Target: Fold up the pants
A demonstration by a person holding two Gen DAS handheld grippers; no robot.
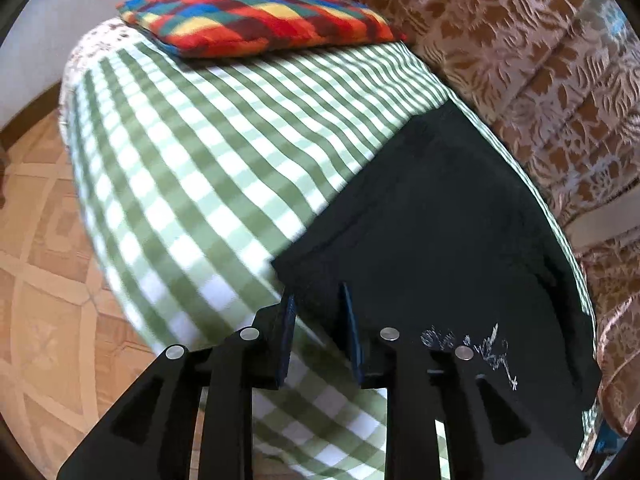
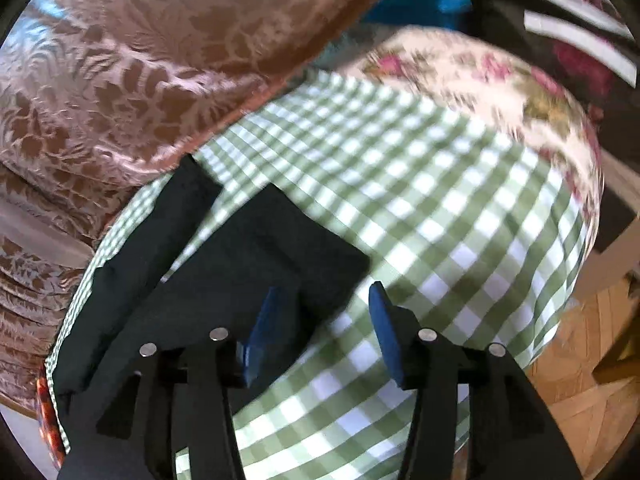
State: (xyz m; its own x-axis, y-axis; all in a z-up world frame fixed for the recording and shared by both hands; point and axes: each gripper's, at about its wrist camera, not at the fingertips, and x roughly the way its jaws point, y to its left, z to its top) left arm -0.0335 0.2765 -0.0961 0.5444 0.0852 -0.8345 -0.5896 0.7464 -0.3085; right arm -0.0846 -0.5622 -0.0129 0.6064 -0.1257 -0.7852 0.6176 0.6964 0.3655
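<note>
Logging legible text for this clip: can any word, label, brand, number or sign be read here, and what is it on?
Pale scrawled or stitched marking on the black pants, near the left claw, at: not legible as letters; cannot be quoted.
Checked cloth, plaid cushion, patterned sofa: patterns only, no text.
Right wrist view: blurred, no text visible.
</note>
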